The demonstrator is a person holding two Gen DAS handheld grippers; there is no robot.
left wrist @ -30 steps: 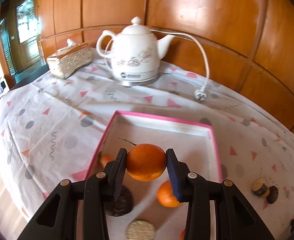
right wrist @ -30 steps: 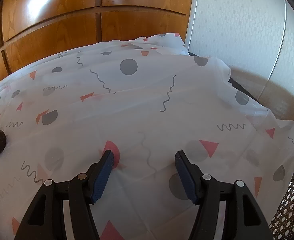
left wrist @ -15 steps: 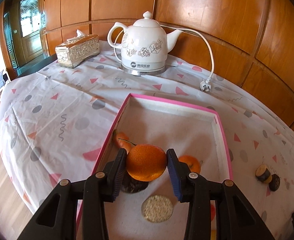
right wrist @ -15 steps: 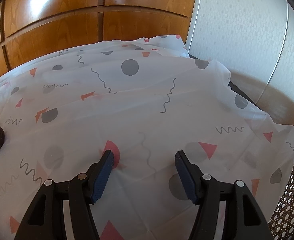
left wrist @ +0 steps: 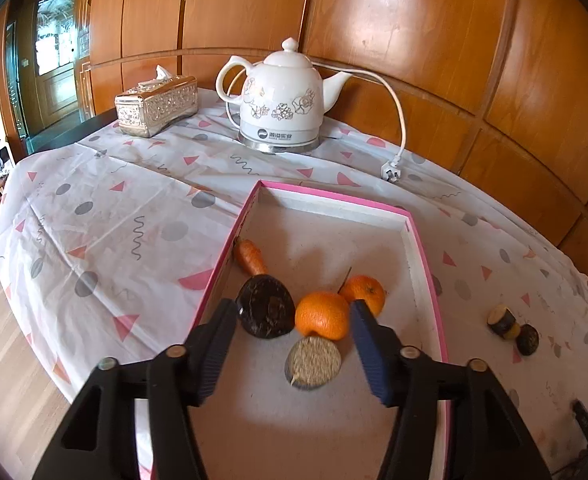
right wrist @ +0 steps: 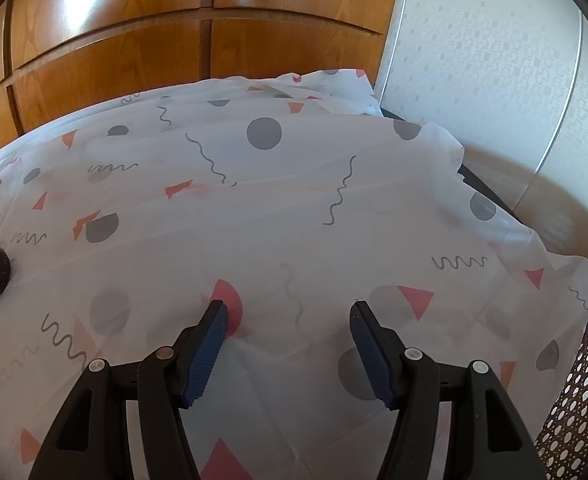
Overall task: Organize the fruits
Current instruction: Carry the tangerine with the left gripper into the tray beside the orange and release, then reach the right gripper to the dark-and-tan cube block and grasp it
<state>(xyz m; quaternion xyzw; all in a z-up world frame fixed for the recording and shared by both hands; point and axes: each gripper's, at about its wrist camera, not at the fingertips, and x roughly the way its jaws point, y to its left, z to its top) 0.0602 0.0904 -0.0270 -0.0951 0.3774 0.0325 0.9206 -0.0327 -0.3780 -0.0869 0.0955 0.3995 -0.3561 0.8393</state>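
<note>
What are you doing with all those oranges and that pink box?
Fruit is being sorted into the pink box. The left gripper is open above an orange lying in the box beside another orange. The right gripper is open over the tablecloth, holding nothing.

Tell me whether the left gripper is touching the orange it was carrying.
Cannot tell. In the left wrist view the left gripper is open, but the orange in the pink box overlaps the right finger's tip.
</note>
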